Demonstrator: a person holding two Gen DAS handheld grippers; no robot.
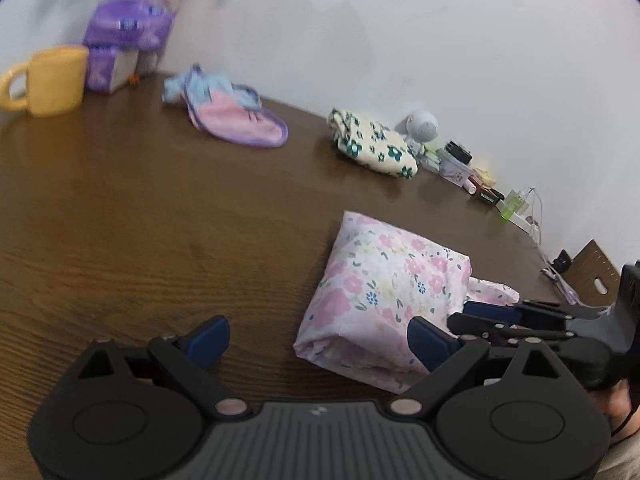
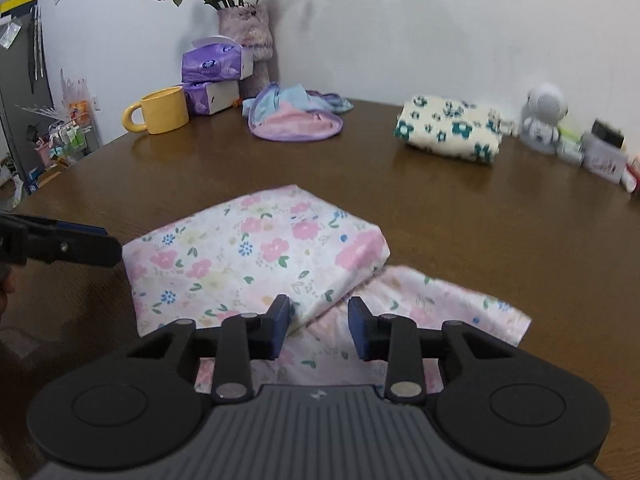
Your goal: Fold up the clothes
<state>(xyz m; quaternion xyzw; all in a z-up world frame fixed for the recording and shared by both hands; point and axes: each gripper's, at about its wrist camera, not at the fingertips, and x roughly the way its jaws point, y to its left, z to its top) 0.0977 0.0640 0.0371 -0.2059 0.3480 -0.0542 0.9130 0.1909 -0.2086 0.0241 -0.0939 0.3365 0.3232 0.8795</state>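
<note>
A white garment with pink flowers [image 2: 256, 256] lies folded into a thick bundle on the brown table [image 2: 480, 232], with one thin flap [image 2: 440, 304] spread out to its right. My right gripper [image 2: 319, 322] hovers over the near edge where bundle and flap meet. Its jaws stand partly apart, with cloth under the gap and no pad pressing on it. In the left wrist view the garment [image 1: 384, 292] sits just ahead and to the right of my left gripper [image 1: 320, 340], which is wide open and empty. My right gripper [image 1: 464, 314] reaches in from the right at the flap.
At the back stand a yellow mug [image 2: 160, 112], purple tissue packs [image 2: 216, 64] and a vase of dried flowers [image 2: 248, 40]. A pink and blue cloth [image 2: 296, 116], a folded cream cloth with green flowers [image 2: 452, 128], a white figure-shaped speaker [image 2: 544, 116] and several small items lie along the wall.
</note>
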